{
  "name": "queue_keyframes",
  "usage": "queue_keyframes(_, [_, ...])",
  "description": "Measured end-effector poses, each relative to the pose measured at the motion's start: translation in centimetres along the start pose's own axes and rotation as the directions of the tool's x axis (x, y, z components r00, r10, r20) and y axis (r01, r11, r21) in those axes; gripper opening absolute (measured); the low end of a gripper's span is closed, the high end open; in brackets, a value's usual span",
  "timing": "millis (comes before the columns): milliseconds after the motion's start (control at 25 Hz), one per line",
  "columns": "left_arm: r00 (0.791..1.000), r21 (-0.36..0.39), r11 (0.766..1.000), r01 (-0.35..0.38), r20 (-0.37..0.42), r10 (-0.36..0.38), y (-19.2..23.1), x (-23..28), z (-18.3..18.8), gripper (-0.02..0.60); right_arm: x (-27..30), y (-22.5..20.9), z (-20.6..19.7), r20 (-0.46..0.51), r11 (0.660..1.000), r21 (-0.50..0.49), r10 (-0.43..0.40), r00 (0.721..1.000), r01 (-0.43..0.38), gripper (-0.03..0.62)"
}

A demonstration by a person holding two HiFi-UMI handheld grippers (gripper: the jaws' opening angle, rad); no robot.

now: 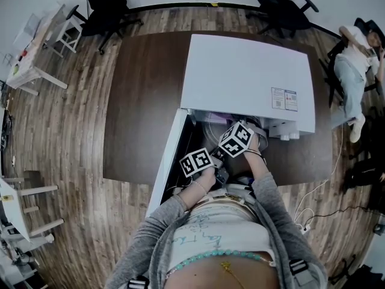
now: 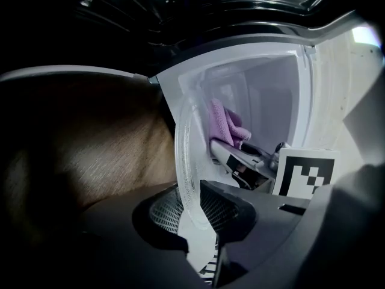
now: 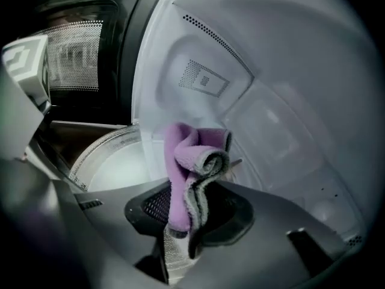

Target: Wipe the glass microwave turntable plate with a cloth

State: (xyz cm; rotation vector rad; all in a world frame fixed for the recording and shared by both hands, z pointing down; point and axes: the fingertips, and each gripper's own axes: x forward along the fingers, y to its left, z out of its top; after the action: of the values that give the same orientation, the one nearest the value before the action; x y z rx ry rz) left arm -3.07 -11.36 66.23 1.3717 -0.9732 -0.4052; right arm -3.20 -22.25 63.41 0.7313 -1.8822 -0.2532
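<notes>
Both jaw pairs are closed: the round glass plate [image 2: 183, 155] is clamped by its ribbed rim in the left gripper [image 2: 194, 208] at the microwave [image 1: 246, 77] opening; fluffy folded purple cloth [image 3: 185, 167], in the right gripper [image 3: 183, 224].

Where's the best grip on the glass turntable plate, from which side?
On the rim, edge-on from the near side, one jaw on each face: the glass plate is thin and tilted up on edge. The left gripper holds it so.
</notes>
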Motion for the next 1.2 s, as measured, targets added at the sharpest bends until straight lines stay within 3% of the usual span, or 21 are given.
queue_keyframes(240, [1.0,0.002,1.0,-0.001,-0.001,0.001,0.0,-0.1,0.1,0.078,-0.3,-1.4,-1.8,-0.027,0.998,0.046,-0.042,0.999,0.044,0.123])
queue_keyframes(520, [1.0,0.001,1.0,-0.001,0.001,0.001,-0.1,-0.1,0.1,0.078,-1.0,-2.2,-3.9,-0.055,0.993,0.107,-0.038,0.998,0.043,0.123])
queue_keyframes(1200, [1.0,0.003,1.0,-0.002,0.001,0.002,0.0,0.0,0.1,0.078,-2.4,-0.9,-6.0,-0.114,0.996,0.084,-0.015,0.993,0.025,0.123])
